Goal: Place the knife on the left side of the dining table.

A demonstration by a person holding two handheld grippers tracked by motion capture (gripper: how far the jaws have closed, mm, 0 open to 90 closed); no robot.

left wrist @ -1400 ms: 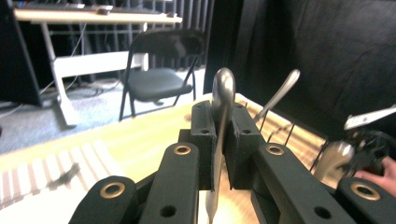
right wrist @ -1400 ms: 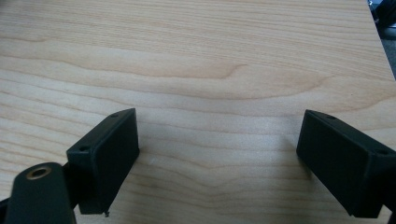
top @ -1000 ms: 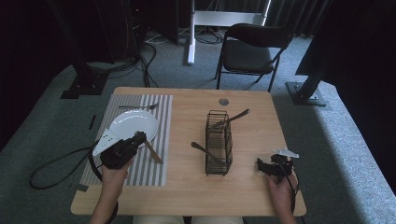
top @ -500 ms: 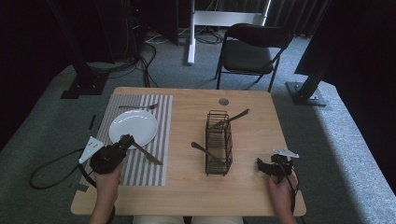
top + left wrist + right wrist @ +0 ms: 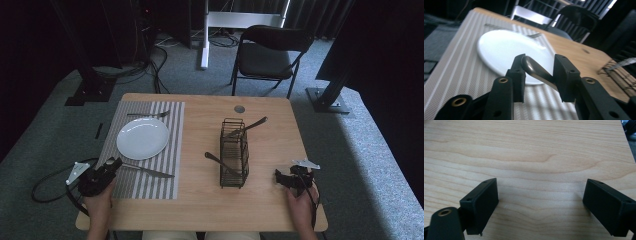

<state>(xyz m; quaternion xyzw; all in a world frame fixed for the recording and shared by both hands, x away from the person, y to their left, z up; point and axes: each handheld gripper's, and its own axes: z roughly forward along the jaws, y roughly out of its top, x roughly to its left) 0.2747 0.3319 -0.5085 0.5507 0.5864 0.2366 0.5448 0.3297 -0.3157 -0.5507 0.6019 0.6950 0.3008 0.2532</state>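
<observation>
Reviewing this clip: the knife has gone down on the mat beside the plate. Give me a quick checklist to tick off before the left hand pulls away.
1. Knife lies on the striped placemat, beside the plate: ok.
2. Left hand-held gripper has let go: its jaws have just been opening, the handle between them; gap at one pad, other side cannot tell.
3. Knife clear of the plate: cannot tell.
4. Fork on the mat past the plate: ok.
5. Right hand-held gripper open over bare table: ok.
</observation>
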